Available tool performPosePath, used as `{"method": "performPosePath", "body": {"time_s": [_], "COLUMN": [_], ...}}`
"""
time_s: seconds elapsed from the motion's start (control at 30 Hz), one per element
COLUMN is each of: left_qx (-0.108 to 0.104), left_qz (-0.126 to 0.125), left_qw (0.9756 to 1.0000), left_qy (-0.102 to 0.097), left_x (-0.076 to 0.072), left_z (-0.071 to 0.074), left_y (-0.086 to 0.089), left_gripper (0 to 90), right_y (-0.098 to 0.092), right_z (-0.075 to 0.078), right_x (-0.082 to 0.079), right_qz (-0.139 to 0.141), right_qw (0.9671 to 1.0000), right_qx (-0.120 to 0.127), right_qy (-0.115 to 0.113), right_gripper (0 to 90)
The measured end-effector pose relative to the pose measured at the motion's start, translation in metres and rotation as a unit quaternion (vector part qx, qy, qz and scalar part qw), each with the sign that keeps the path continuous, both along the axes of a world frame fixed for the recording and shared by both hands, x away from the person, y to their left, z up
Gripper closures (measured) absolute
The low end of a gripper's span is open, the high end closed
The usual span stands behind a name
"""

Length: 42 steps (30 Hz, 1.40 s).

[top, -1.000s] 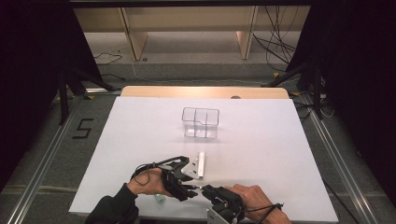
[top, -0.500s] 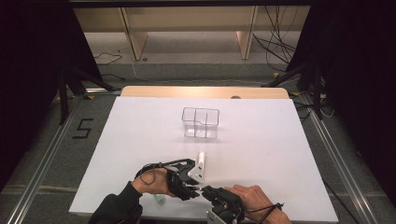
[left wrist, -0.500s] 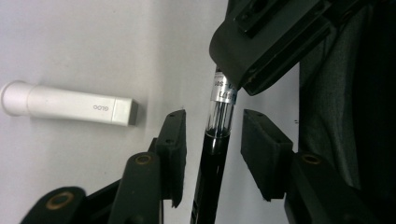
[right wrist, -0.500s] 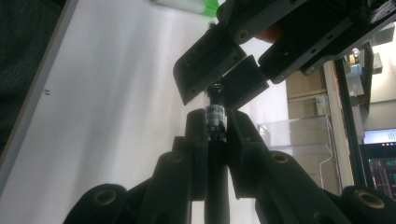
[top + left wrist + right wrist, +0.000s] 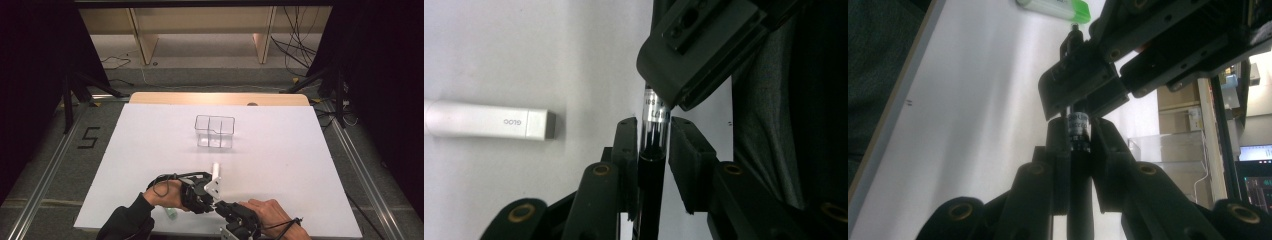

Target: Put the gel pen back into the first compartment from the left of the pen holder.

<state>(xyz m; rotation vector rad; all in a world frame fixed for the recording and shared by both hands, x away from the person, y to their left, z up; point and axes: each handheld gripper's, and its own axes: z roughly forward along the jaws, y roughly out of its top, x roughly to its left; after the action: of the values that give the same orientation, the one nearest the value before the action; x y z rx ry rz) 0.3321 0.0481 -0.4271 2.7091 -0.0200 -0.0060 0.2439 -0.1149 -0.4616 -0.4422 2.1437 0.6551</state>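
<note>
Both grippers are black, built from flat linkage bars pinned with brass-coloured rivets. The left gripper carries a grey three-cornered plate on top and a black cable looping over the left hand. A dark sleeve covers that forearm. A thin cable trails from the right gripper past the right hand.

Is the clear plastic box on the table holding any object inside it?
No. In the high view, both compartments of the clear box are empty.
</note>
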Motion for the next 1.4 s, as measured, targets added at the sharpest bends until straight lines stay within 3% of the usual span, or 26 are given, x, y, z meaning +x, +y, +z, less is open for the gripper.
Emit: {"method": "performPosePath", "body": {"time_s": [0.17,0.4,0.53,0.67,0.77,0.83,0.9,0.97,1.03,1.2,1.33,1.4], "left_qx": [0.000,-0.017,-0.020,-0.036,-0.046,-0.058,-0.069,-0.084,-0.097,-0.129,-0.155,-0.167], "left_qz": [-0.009,-0.012,-0.002,0.023,0.044,0.067,0.090,0.118,0.141,0.195,0.226,0.241], "left_qw": [1.0000,0.9998,0.9998,0.9991,0.9979,0.9960,0.9935,0.9895,0.9851,0.9721,0.9615,0.9556], "left_qy": [0.004,0.009,0.003,-0.001,-0.004,-0.005,-0.008,-0.011,-0.014,-0.018,-0.023,-0.029], "left_x": [0.000,0.000,0.003,0.007,0.012,0.014,0.018,0.023,0.027,0.035,0.040,0.041], "left_z": [-0.001,0.000,-0.001,0.002,0.004,0.005,0.007,0.008,0.009,0.009,0.010,0.011], "left_y": [0.001,0.006,0.010,0.017,0.023,0.027,0.031,0.034,0.037,0.043,0.048,0.051], "left_gripper": [78.4,79.2,79.2,79.2,79.2,79.2,79.2,79.2,79.1,79.1,79.1,79.1], "right_y": [0.000,-0.003,-0.009,-0.016,-0.021,-0.024,-0.028,-0.033,-0.038,-0.049,-0.056,-0.059], "right_z": [-0.001,0.000,0.005,0.012,0.014,0.014,0.014,0.013,0.013,0.014,0.014,0.014], "right_x": [0.000,0.000,0.002,0.006,0.009,0.012,0.016,0.021,0.026,0.035,0.040,0.041], "right_qz": [0.008,0.006,0.001,-0.024,-0.048,-0.074,-0.100,-0.120,-0.144,-0.192,-0.216,-0.223], "right_qw": [0.9999,0.9998,0.9996,0.9976,0.9932,0.9872,0.9793,0.9697,0.9567,0.9186,0.8948,0.8862], "right_qx": [-0.006,0.009,0.018,0.054,0.093,0.125,0.154,0.183,0.216,0.282,0.317,0.327], "right_qy": [0.001,0.014,0.020,0.035,0.051,0.066,0.085,0.109,0.132,0.199,0.230,0.240], "right_gripper": [80.0,78.1,65.4,54.2,49.3,46.3,43.5,42.5,40.6,37.7,36.8,36.2]}}
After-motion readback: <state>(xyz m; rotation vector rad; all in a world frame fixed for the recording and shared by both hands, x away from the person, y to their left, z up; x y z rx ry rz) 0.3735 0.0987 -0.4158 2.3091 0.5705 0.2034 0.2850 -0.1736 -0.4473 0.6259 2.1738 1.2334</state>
